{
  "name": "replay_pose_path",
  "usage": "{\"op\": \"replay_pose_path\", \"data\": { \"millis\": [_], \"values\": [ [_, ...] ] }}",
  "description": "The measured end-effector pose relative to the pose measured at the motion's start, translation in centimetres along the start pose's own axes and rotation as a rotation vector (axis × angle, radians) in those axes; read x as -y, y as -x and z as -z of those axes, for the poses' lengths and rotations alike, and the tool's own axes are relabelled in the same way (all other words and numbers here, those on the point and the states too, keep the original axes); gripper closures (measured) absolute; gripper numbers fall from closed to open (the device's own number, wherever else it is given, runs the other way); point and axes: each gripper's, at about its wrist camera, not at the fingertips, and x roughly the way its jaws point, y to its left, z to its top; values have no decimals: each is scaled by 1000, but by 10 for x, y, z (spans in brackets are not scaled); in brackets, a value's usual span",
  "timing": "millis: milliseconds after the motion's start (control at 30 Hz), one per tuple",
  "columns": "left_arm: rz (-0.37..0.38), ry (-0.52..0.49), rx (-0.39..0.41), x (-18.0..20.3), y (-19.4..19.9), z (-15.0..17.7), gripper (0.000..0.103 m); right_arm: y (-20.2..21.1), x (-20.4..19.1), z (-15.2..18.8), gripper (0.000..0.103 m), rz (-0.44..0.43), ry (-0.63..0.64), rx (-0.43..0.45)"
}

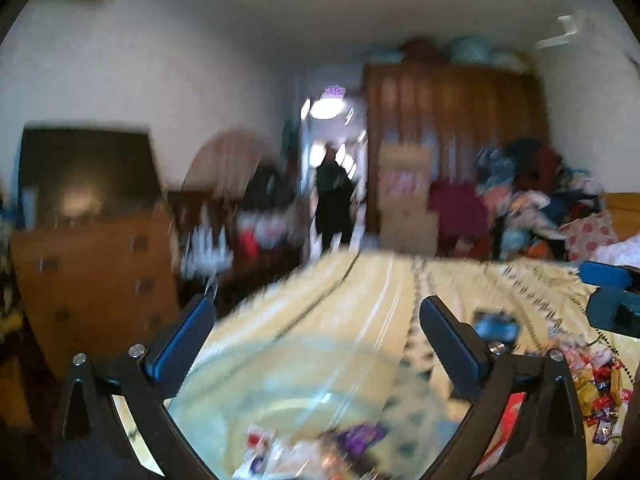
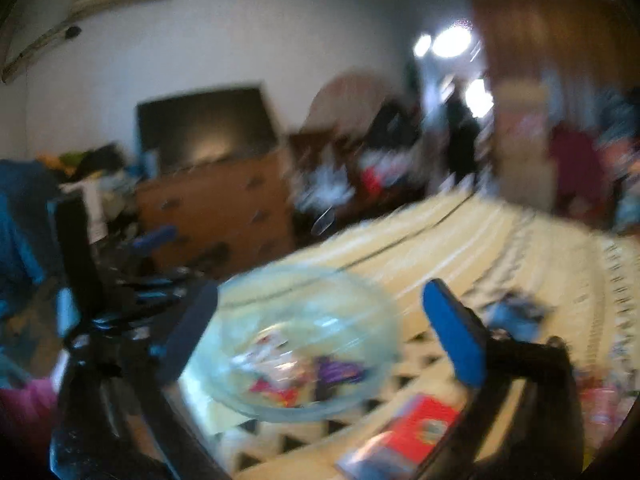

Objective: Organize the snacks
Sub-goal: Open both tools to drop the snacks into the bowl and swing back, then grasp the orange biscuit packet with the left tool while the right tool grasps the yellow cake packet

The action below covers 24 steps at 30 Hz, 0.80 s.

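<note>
Two claws, both spread wide and both empty. Left claw [image 1: 316,320] raised over the near rim of the glass bowl [image 2: 296,340], looking out level across the bed [image 1: 360,280]; nothing between its blue pads. Right claw [image 2: 320,312] angled slightly down, framing the same bowl from the right side, likewise holding nothing.

Bowl resting on the patterned bedspread, already carrying a few wrapped snacks, among them a purple packet [image 2: 340,372] and a red-and-white one. Loose snacks [image 1: 600,392] heaped on the bedspread to the right of the bowl, well beyond the left claw's right finger. Red box [image 2: 420,424] lying flat just in front of the bowl's right side, long axis running diagonally from near left to far right, directly beneath the right claw's right finger.

Probably between picks. Remaining snacks lie to the right, so the right hand looks nearer to both the box and the heap; left hand better placed at the bowl. Heavy blur, so finer details unreadable.
</note>
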Motion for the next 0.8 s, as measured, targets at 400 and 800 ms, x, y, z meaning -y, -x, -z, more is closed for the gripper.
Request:
{"op": "replay_pose_path", "data": {
  "millis": [400, 800],
  "values": [
    [509, -43, -184, 199, 22, 39, 0, 124, 132, 163, 1, 416, -280, -243],
    [689, -213, -422, 333, 20, 122, 0, 144, 381, 266, 9, 670, -907, -449]
  ]
}}
